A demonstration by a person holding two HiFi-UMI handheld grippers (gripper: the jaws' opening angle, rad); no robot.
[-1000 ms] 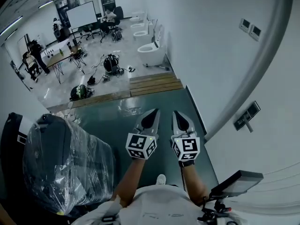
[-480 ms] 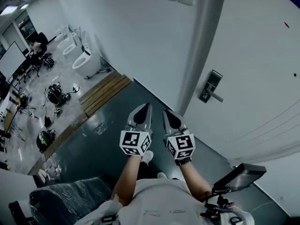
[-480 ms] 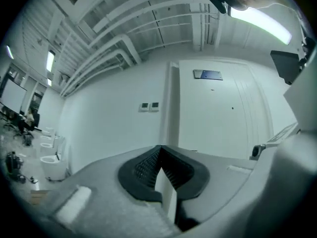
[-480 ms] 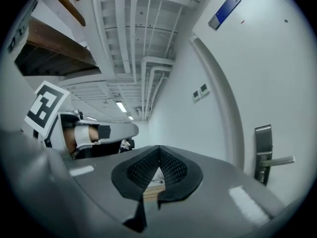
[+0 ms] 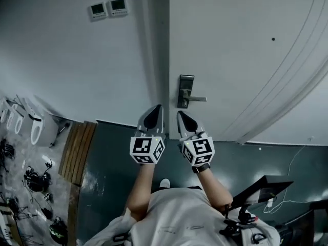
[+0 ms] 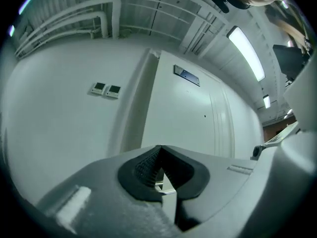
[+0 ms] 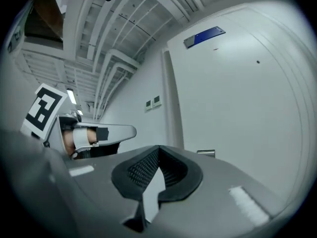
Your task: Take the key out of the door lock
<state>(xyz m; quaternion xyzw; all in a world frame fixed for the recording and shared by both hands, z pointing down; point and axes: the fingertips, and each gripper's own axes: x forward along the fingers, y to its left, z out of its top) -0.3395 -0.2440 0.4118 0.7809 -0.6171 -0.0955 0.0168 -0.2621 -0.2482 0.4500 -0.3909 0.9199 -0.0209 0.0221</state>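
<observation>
The left gripper (image 5: 156,108) and right gripper (image 5: 181,114) are both shut tight and hold nothing. They sit mid-picture, just under the door lock (image 5: 185,90). The key is too small to see. The job looks not started yet.

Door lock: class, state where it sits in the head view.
Near the middle of the head view, the door lock sits at the left edge of the white door, just beyond the right hand-held gripper.

Two panels (image 5: 107,8) are mounted on the white wall (image 5: 61,70); wooden planks (image 5: 77,147) are laid beside the dark floor (image 5: 110,163).
</observation>
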